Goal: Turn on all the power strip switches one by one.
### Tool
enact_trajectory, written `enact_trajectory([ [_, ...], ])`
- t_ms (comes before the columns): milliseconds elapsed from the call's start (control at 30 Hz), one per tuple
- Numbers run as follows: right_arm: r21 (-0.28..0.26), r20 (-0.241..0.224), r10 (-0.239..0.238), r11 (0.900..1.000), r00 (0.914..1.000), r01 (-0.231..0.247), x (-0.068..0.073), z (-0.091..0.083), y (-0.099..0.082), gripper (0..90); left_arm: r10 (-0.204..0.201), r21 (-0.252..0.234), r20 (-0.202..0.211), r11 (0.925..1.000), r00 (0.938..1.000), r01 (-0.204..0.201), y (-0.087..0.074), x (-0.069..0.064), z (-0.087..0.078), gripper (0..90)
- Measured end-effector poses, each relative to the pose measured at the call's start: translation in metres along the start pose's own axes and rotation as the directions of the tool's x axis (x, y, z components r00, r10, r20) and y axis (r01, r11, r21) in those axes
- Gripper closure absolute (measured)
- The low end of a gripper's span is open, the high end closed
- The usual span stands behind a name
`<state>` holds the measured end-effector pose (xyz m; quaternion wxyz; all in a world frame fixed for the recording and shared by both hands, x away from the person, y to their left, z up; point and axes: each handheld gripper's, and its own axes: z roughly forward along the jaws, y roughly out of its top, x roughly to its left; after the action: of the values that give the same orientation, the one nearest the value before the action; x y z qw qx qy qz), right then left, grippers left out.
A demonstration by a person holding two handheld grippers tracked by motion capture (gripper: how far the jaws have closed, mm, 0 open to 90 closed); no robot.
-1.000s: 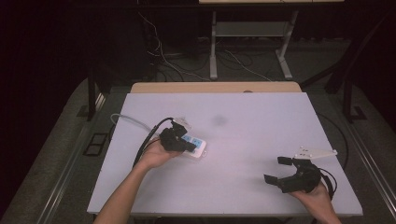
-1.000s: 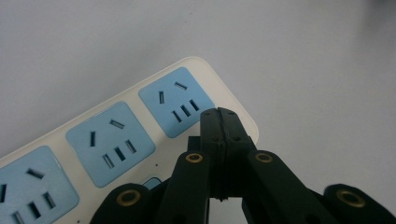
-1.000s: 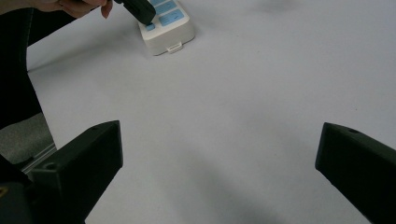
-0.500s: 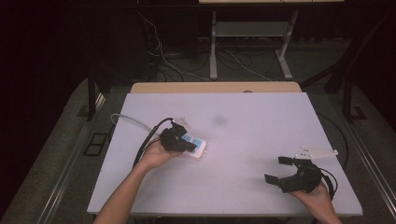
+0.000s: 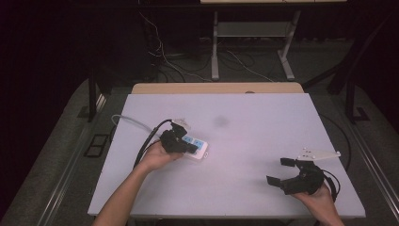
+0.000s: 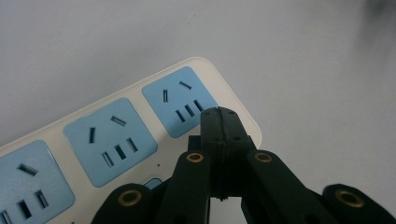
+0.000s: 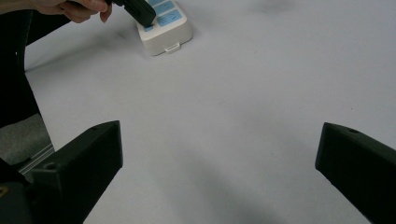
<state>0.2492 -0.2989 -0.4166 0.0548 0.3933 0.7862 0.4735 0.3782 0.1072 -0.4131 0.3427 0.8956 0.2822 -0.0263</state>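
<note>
Left gripper [image 5: 181, 141] pressed shut, jaws together with nothing between, tips down on the white power strip [image 5: 196, 147] near its free end; seen at 9 o'clock of table [image 5: 244, 117] centre in the high view. Strip lying flat, blue sockets up, its pale cable [image 5: 127, 121] running off toward 10 o'clock. In the left gripper view, closed tips [image 6: 219, 116] resting just below the end socket [image 6: 180, 100], over a small blue patch [image 6: 152, 183] half hidden under the jaws, possibly a switch; cannot tell for sure.

Right gripper [image 5: 282, 173] parked at 4 o'clock, well apart from the strip, jaws spread wide and empty, bare table between them. In the right gripper view, strip [image 7: 166, 28] far off at 11 o'clock with the left gripper's tip [image 7: 140, 11] touching its top.

Step in hand, by judgement: pressing or poking a spot on the strip's face with closed tips, most likely a button beside socket 1 from the end.

Next move, by judgement: firm downward push kept straight so tips do not slide off toward the socket slots, then a clean lift. Strip light and unpinned; risk of skidding or tipping at the end, so steadying from the right gripper maybe worthwhile.
</note>
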Motion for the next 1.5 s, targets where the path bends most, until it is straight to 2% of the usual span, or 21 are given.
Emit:
enact_trajectory([
  [200, -0.001, 0.000, 0.000, 1.0000, 1.0000, 0.000, 0.000, 0.000, 0.000, 0.6, -0.010, 0.003, 0.015, 0.9999, 0.9998, 0.010, 0.000, 0.003, 0.000, 90.0],
  [333, -0.004, -0.001, 0.002, 1.0000, 1.0000, -0.002, -0.001, -0.001, 0.000, 0.6, -0.014, 0.016, 0.007, 0.9998, 0.9999, 0.014, 0.001, 0.002, 0.001, 90.0],
  [600, -0.005, 0.002, 0.006, 1.0000, 1.0000, -0.006, -0.001, -0.001, 0.000, 0.6, -0.005, 0.014, -0.007, 0.9999, 1.0000, 0.005, 0.001, -0.001, 0.001, 89.9],
  [700, -0.005, 0.003, 0.006, 1.0000, 1.0000, -0.006, -0.002, -0.001, 0.000, 0.6, 0.023, 0.017, -0.030, 0.9996, 0.9993, -0.022, 0.001, -0.004, 0.001, 89.8],
  [767, -0.006, 0.002, 0.006, 1.0000, 1.0000, -0.006, -0.002, -0.001, 0.000, 0.6, 0.026, 0.012, -0.035, 0.9996, 0.9991, -0.026, 0.001, -0.006, 0.000, 89.8],
  [1133, -0.005, 0.003, 0.008, 1.0000, 1.0000, -0.008, -0.003, -0.001, -0.001, 0.6, 0.062, 0.015, -0.017, 0.9980, 0.9979, -0.062, 0.004, -0.014, -0.003, 89.7],
  [1500, -0.006, 0.005, 0.008, 0.9999, 1.0000, -0.008, -0.003, -0.001, -0.001, 0.6, 0.052, -0.019, -0.043, 0.9984, 0.9977, -0.053, 0.007, -0.010, -0.023, 89.6],
])
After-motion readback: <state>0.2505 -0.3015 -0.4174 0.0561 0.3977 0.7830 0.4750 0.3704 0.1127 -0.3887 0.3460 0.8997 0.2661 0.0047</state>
